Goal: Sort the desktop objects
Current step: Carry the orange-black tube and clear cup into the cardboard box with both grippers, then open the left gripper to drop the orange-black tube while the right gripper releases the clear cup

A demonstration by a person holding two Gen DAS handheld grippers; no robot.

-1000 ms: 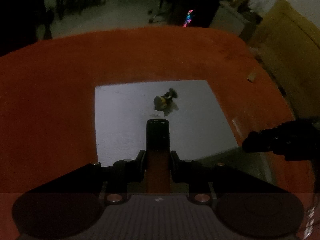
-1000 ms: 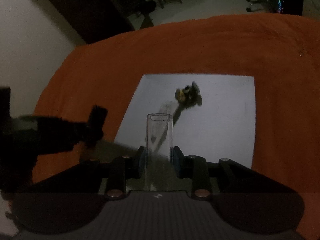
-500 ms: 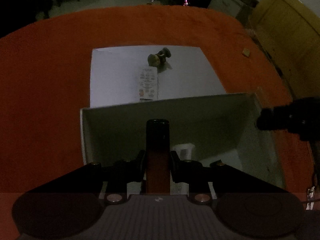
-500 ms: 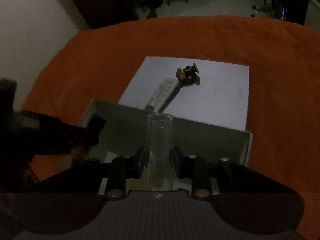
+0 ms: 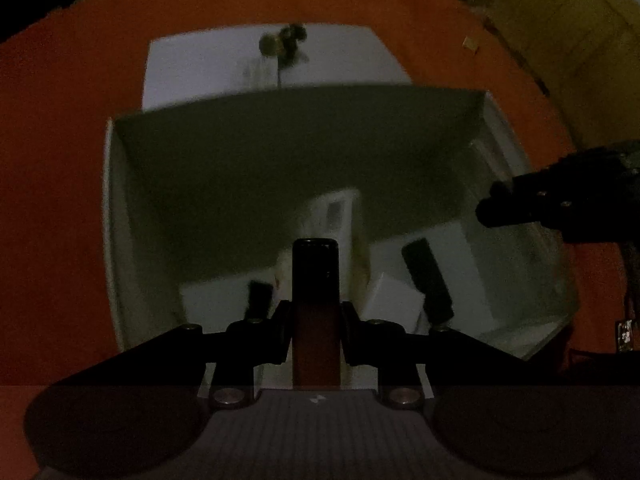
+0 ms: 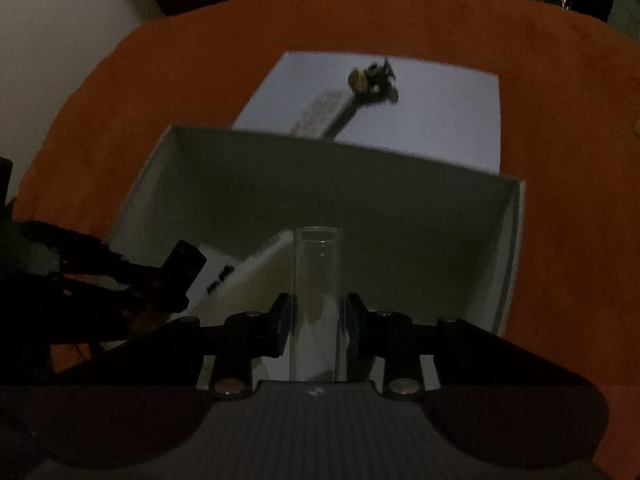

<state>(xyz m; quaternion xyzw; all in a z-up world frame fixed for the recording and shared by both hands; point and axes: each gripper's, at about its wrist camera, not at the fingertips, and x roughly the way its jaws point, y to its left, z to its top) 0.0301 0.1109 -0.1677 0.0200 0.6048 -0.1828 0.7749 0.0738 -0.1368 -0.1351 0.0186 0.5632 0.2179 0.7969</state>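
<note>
Nearest the lens, the left gripper (image 5: 316,316) is clamped on a dark tube (image 5: 315,280), and the right gripper (image 6: 316,316) is clamped on a clear tube (image 6: 318,280); both tubes stand along the fingers and hang above the open box (image 5: 116,240), neither one let go into it.

Inside the box lie some pale flat pieces and a dark oblong thing (image 5: 428,284) right of the dark tube. That suggests part of the sorting is done, with the two held tubes as the step in hand.

Beyond the box's far wall a white sheet (image 6: 440,108) lies on the orange cloth (image 6: 200,60). On it, well apart from the box, sits a small dark and yellow figure (image 6: 370,78), and between the figure and the box lies a pale printed strip (image 6: 320,114). Both are outside the box, so they look left to sort.

The light is poor and both views are smeared. What the pieces in the box are cannot be told, and the strip may be a remote or a card. The near wall of the box is hidden behind the gripper bodies, and the box's far wall cuts off the strip's near end. A small tan scrap (image 5: 469,43) lies on the cloth far right of the sheet.
</note>
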